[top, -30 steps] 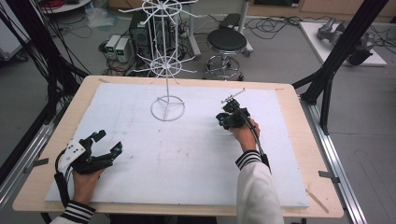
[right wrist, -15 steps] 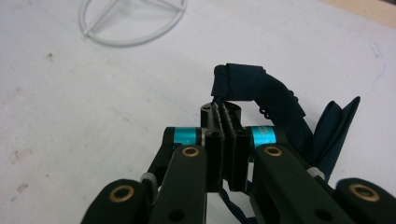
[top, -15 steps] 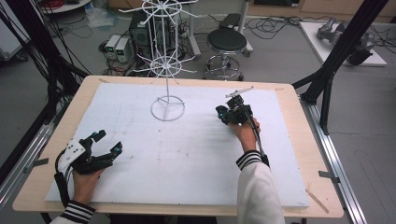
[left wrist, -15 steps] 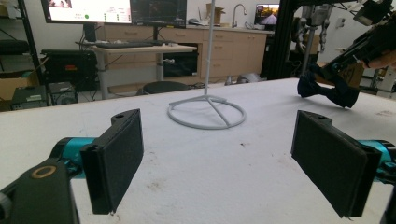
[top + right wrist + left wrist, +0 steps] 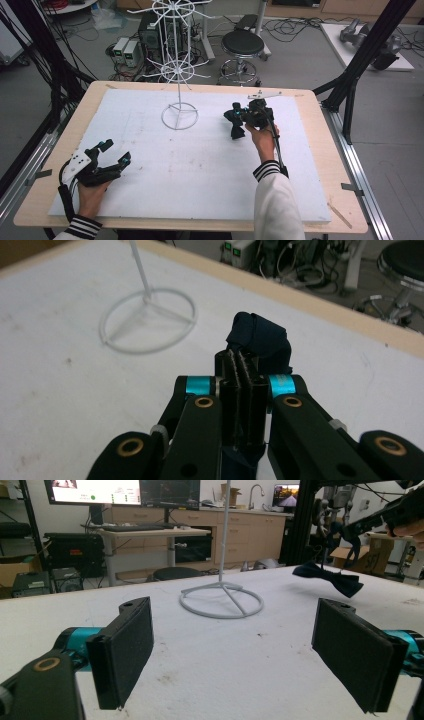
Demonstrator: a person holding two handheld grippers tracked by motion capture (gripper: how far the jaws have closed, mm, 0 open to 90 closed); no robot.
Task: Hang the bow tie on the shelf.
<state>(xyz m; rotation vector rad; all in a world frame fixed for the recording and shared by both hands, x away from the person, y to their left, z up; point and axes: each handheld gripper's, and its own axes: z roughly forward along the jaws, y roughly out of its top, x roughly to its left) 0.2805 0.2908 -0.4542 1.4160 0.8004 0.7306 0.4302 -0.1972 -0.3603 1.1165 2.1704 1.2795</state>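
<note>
A: Start with the biggest thing?

B: The table (image 5: 320, 165), a pale wooden top covered by a white sheet that is scuffed and speckled in places; on its far half stands a white wire rack (image 5: 179, 75), a thin upright pole with spoked tiers of arms, rising from a round ring base that lies flat on the sheet.

A: And the dark thing to the right of that ring?

B: A bow tie (image 5: 262, 342) of dark navy cloth, matte and soft; in the left gripper view (image 5: 327, 578) it shows two flared wings meeting at a narrower middle; its long axis there runs roughly level, slanting a little down toward the right, and it hangs just above the sheet with a shadow beneath it.

A: What holds it?

B: The right gripper (image 5: 239, 120); its jaws are pressed together with the cloth pinched between the pads, and in the right gripper view the tie bunches up past the tips, pointing away toward the far edge of the table; it sits near the ring base but apart from it.

A: The other tool?

B: The left gripper (image 5: 114, 152) rests low at the near left corner of the sheet, well apart from the tie; its jaws stand wide apart with nothing between them; the flat black pads (image 5: 127, 647) face each other across bare sheet, aimed at the rack.
</note>
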